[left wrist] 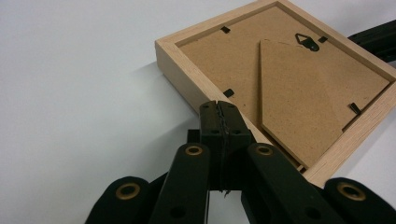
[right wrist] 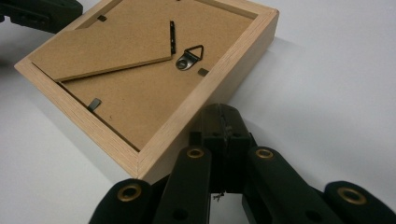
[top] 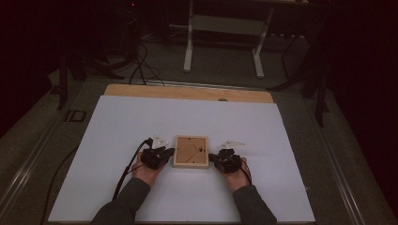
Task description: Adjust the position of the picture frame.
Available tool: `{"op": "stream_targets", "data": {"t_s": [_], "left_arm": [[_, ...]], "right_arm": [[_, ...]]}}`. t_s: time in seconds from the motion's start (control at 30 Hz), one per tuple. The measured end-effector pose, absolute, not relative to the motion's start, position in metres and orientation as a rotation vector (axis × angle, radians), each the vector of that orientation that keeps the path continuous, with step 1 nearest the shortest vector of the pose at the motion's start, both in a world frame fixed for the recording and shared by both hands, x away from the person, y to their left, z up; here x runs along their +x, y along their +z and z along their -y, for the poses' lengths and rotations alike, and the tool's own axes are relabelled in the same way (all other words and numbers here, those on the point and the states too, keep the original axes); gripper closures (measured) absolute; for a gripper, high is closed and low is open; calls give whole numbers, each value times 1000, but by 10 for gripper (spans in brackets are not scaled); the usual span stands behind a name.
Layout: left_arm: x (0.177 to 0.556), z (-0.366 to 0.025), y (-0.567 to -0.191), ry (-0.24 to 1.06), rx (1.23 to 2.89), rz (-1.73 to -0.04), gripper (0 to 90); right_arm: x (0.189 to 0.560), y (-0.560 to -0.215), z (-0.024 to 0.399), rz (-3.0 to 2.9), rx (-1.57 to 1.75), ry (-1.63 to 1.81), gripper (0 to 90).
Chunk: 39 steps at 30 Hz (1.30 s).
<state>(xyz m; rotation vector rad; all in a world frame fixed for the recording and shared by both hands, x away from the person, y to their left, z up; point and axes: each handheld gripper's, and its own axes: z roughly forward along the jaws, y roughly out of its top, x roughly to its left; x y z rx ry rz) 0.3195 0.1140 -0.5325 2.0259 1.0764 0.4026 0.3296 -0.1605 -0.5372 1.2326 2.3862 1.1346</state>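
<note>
Lab or recording room, dim. Wooden counter (top: 187, 92) covered with a plain white sheet (top: 187, 122), set on grey carpet floor (top: 225, 70). Black cables (top: 141, 65) trail across the floor behind it. White metal legs of a desk (top: 188, 42) stand farther back. Dark stand legs (top: 319, 89) at both sides, walls in darkness. No household furnishings; bare, purpose-built setup.
</note>
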Motion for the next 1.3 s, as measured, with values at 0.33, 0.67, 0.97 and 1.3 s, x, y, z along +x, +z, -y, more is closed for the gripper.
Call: {"op": "stream_targets", "data": {"t_s": [0.33, 0.67, 0.97, 1.3], "left_arm": [[319, -115, -531, 429, 2035, -1097, 821], [306, -128, -520, 455, 2008, -1064, 743], [301, -136, -513, 473, 1989, -1060, 704], [300, -136, -512, 469, 1989, -1047, 665]], "right_arm": [[331, -536, 166, -2385, 1205, 1097, 860], [320, -521, 185, -2350, 1156, 1150, 806], [314, -517, 190, -2356, 1112, 1174, 759], [308, -516, 203, -2337, 1121, 1181, 713]]}}
